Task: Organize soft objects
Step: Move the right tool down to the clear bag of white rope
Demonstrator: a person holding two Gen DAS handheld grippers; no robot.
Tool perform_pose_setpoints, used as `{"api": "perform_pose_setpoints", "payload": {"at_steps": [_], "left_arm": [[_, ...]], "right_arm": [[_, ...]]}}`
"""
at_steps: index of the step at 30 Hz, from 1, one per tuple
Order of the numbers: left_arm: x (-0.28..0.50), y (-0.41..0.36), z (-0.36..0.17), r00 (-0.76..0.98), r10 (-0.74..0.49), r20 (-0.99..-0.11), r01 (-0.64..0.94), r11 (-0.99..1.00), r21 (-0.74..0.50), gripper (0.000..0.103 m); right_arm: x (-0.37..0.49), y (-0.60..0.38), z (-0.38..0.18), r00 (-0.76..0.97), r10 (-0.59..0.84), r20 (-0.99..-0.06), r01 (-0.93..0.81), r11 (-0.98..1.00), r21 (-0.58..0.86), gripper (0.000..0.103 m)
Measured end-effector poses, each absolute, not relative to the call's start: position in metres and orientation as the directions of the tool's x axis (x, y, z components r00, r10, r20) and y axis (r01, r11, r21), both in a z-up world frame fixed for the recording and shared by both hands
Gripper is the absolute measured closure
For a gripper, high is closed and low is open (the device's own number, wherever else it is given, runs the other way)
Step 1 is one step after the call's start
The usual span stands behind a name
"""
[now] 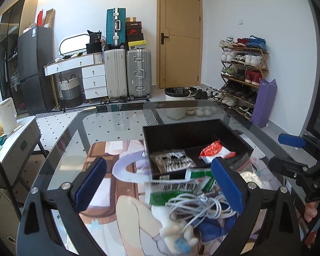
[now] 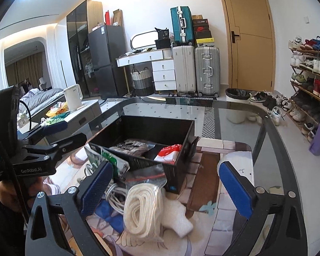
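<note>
1. Both blue-padded black grippers stand spread wide with nothing between the pads. Left gripper [image 1: 157,183] hangs over the near pile; right gripper [image 2: 167,184] does the same from the other side.
2. Black rectangular divided tray [image 2: 182,132] sits on the glass tabletop [image 1: 108,128], at twelve o'clock from both grippers. Its left bay holds a clear bag of dark-and-white items [image 1: 172,161]; its right bay holds a red-and-white soft packet [image 1: 215,151].
3. Loose goods lie just outside the tray's near wall: a green-and-white printed sachet pack [image 1: 181,188], a tangle of white cable [image 1: 200,205], and a clear zip bag of coiled cream rope [image 2: 141,207], with a white soft wad [image 2: 179,217] touching it at four o'clock.
4. Judged step: choose the next piece and take hold. The rope bag lies squarely between the right gripper's pads, the likeliest pick.
5. To do it well: come down over the coil's thick middle, not the slack plastic at twelve o'clock, which would slip.
6. Close slowly; the bag will squash, so let the pads bed in before lifting.
7. Keep the left pad off the cable at nine o'clock, or it drags along.
8. Lift clear of the tray wall before carrying to twelve o'clock.
</note>
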State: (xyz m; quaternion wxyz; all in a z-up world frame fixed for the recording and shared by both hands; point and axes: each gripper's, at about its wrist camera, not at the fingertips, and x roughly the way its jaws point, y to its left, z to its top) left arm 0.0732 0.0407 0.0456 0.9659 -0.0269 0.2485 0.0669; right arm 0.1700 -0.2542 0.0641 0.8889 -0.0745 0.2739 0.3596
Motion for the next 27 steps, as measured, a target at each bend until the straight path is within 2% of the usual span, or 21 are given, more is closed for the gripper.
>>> {"api": "perform_pose_setpoints", "payload": {"at_steps": [11, 21, 27], "left_arm": [[0.056, 0.038, 0.034, 0.847, 0.141, -0.512, -0.156, 0.988, 0.015, 0.004], [0.052, 0.034, 0.021, 0.824, 0.121, -0.554, -0.144, 0.990, 0.003, 0.004], [0.051, 0.028, 0.024, 0.826, 0.130, -0.548, -0.140, 0.990, 0.024, 0.004]], "right_arm": [[0.151, -0.235, 0.055, 0.578, 0.580, -0.574, -0.716, 0.698, -0.014, 0.002], [0.149, -0.227, 0.049, 0.562, 0.567, -0.603, -0.723, 0.690, -0.025, 0.002], [0.148, -0.218, 0.039, 0.537, 0.544, -0.645, -0.736, 0.675, -0.043, 0.002]]}}
